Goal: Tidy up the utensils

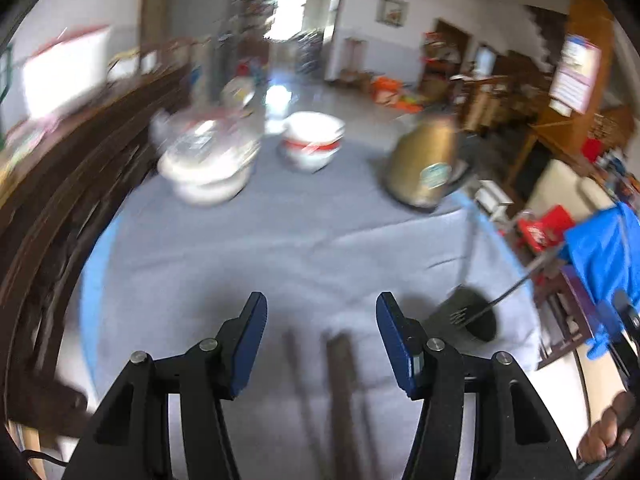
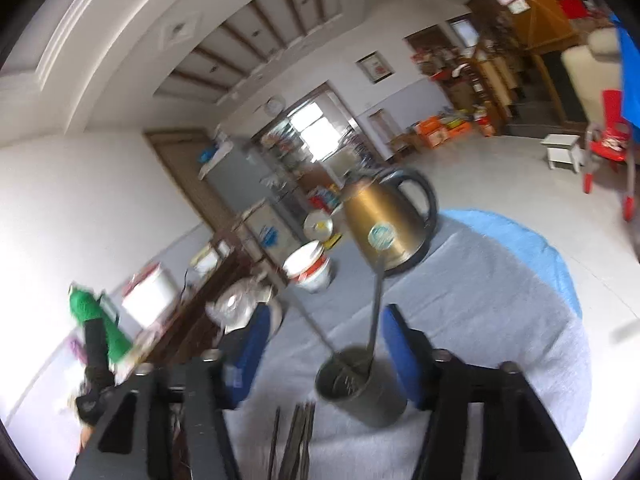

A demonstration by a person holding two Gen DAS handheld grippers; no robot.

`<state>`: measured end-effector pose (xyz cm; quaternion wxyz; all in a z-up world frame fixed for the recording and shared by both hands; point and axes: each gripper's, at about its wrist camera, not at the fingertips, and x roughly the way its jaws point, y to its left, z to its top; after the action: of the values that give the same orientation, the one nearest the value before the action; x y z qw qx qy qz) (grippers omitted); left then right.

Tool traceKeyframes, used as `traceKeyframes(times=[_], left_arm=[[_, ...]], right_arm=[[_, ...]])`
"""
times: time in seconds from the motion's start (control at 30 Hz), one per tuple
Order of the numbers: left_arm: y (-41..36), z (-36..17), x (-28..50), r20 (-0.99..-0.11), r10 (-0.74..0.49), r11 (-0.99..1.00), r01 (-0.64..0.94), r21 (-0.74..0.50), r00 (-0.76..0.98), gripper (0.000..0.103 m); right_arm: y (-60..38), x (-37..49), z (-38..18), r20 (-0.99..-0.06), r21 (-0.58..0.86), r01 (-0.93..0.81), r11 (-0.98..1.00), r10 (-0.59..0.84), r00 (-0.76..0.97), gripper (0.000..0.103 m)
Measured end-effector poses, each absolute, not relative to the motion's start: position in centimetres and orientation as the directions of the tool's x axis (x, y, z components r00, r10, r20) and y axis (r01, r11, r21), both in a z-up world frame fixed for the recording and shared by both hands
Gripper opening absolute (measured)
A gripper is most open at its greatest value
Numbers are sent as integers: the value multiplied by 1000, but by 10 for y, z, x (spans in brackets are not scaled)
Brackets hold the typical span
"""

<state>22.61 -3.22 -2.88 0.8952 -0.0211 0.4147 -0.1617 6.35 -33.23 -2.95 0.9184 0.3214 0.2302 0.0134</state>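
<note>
Left gripper point(image 1: 322, 314): black linkage arms with flat blue pads, jaws apart, nothing between them; it hangs over a grey, soft-looking cloth point(image 1: 280, 248). Utensils on the cloth point(image 1: 340, 376): several long dark slim handles lying just below and between the left pads, blurred, kind not readable; the right wrist view shows them as a bundle of thin dark rods at its near edge, left of the cup. Right gripper point(image 2: 326, 342): same build, jaws apart, gripping nothing; a cup and upright handles show between the pads but lie beyond them. Utensil cup point(image 2: 360, 392): dark grey cylinder, matt, standing upright on the cloth, holding two long thin metal utensils point(image 2: 374, 312) that lean out of its mouth; in the left wrist view it sits to the right of the left gripper, with a slotted utensil head visible at its rim. Middle cloth: bare, creased, open for moving. Table point(image 2: 532, 240): round, a light blue border showing past the cloth at the right far edge. Far row, left to right: stack of white bowls point(image 1: 204, 168), blurred; white bowl with red band point(image 1: 312, 144); gold metal kettle point(image 2: 384, 224) with black handle and round label. Only the right wrist view shows a green-gloved hand point(image 2: 96, 320) at left.
</note>
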Motion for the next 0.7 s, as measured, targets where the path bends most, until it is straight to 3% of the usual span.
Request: traceKeyframes(times=[0.07,0.4,0.7], left_arm=[[-17,-45,228,-759,-284,956,233,-178,585,58],[17,-117,241,-865,-266,964,147,-224,426,58],[42,-142,244,-883,-272,962,119,-245,382,58]], right_arm=[[-314,67,-34,-439,574,86,815,218,871,39],[-182,132,-107,-692,447,-29,894,366,623,35],[-121,167,-170,-816,327,-90,941,329,474,30]])
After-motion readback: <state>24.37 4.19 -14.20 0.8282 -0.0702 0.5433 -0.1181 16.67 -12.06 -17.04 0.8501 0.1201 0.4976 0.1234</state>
